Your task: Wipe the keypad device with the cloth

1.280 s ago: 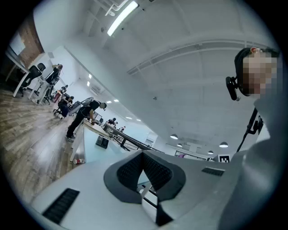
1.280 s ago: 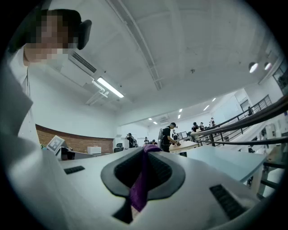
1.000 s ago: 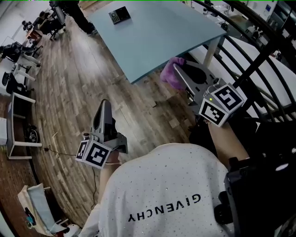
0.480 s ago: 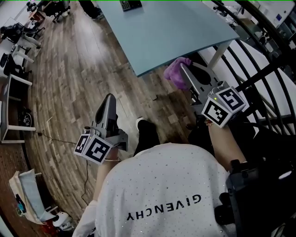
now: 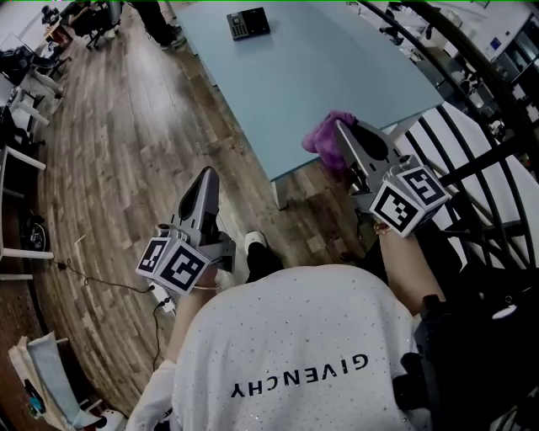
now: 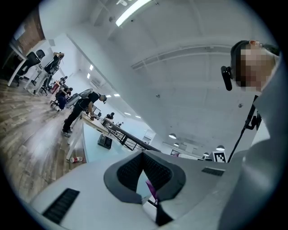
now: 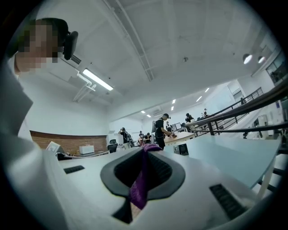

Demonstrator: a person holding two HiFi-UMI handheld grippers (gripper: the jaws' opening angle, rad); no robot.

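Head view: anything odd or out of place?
Nothing spilled or damaged. Oddity: the keypad device sits at the far end of the table, well away from the purple cloth clamped in the right claw. The left claw is shut, empty.

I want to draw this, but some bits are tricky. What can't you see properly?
Keypad device keys: too small in the head view, far off on the table.
Cloth: mostly pinched out of sight between the right gripper's shut jaws, right gripper view.
Table's far end: cut off by the head view's top edge.
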